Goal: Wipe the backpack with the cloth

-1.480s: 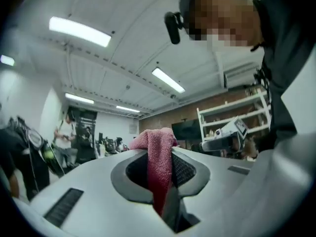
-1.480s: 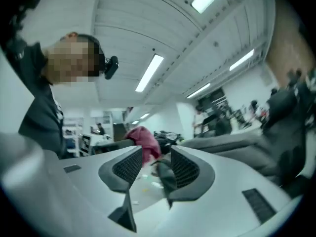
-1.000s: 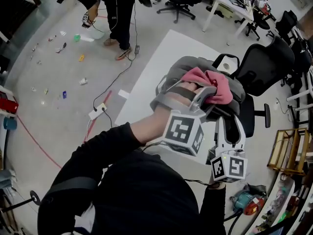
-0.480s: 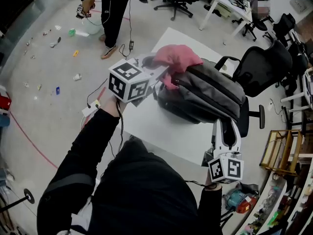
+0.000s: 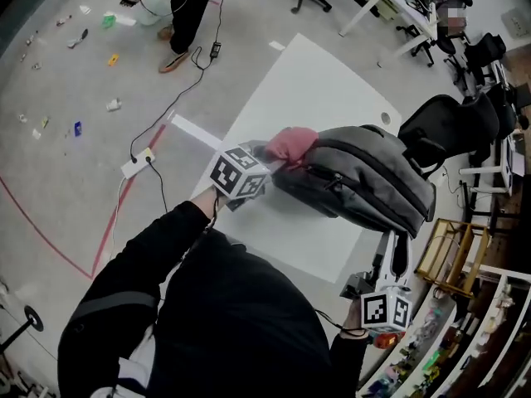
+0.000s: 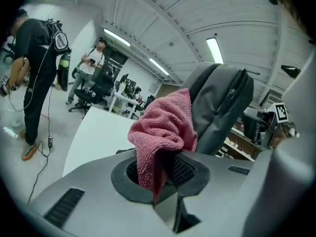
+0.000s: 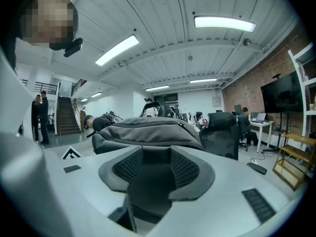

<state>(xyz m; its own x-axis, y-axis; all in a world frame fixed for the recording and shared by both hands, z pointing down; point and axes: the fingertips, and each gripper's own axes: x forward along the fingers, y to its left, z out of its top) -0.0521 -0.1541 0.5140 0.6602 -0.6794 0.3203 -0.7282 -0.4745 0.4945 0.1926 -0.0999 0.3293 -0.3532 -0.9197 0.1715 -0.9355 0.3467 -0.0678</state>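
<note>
A grey backpack (image 5: 365, 181) lies on its side on the white table (image 5: 290, 89). My left gripper (image 5: 274, 157) is shut on a pink cloth (image 5: 290, 142) and holds it against the backpack's left end. In the left gripper view the cloth (image 6: 165, 127) bunches up out of the jaws of the left gripper (image 6: 160, 167), with the backpack (image 6: 222, 102) right behind it. My right gripper (image 5: 395, 240) hangs off the table's near right corner, apart from the backpack. In the right gripper view the right gripper (image 7: 155, 169) is open with nothing between its pads, facing the backpack (image 7: 148, 132).
A black office chair (image 5: 448, 127) stands just behind the backpack. A wooden shelf (image 5: 444, 255) is at the right. On the floor to the left lie a cable and power strip (image 5: 137, 162), and another person (image 5: 187, 2) stands at the far left.
My left gripper has swept with the cloth from the backpack's top down to its left end, rolling as it went. The right gripper has stayed near the table's corner.
</note>
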